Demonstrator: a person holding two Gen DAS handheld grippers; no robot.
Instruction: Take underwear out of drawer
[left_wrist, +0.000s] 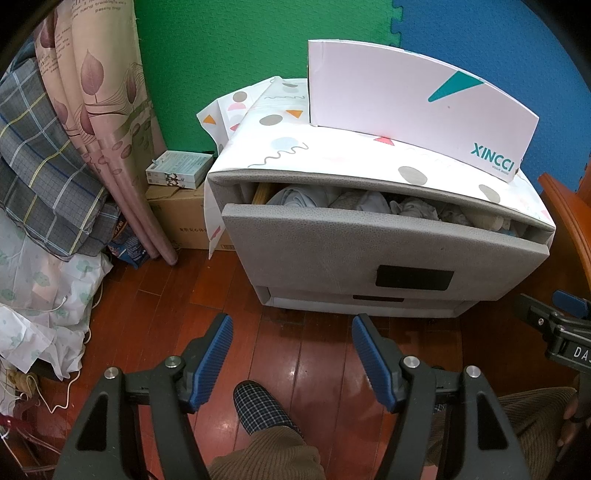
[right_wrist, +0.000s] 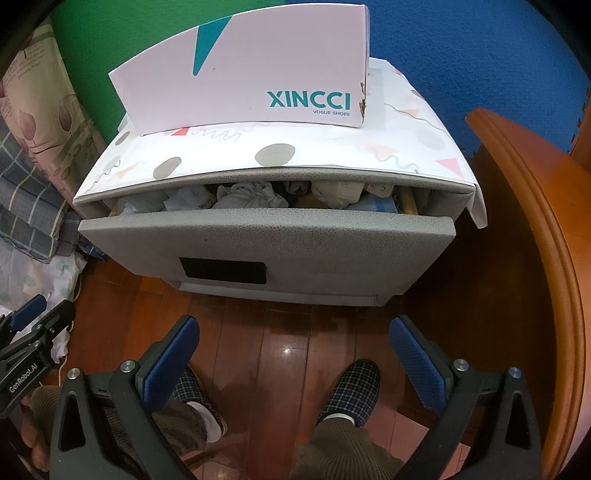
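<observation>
Many crumpled grey and pale-blue underwear (right_wrist: 255, 197) pieces fill the half-open drawer (right_wrist: 266, 240) of the grey cabinet (left_wrist: 369, 177). Left gripper (left_wrist: 291, 354) and right gripper (right_wrist: 295, 354) both point down at the floor, released, holding nothing.

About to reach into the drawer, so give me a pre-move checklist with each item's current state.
1. Top drawer pulled out enough to show clothes: ok, though the gap is narrow.
2. Left gripper open with nothing between its fingers: ok.
3. Right gripper open with nothing between its fingers: ok.
4. Both grippers apart from the cabinet, over the wooden floor: ok.
5. Underwear told apart in the pile of crumpled garments: cannot tell.
6. Shoe box on the cabinet top set back from the drawer opening: ok.
</observation>
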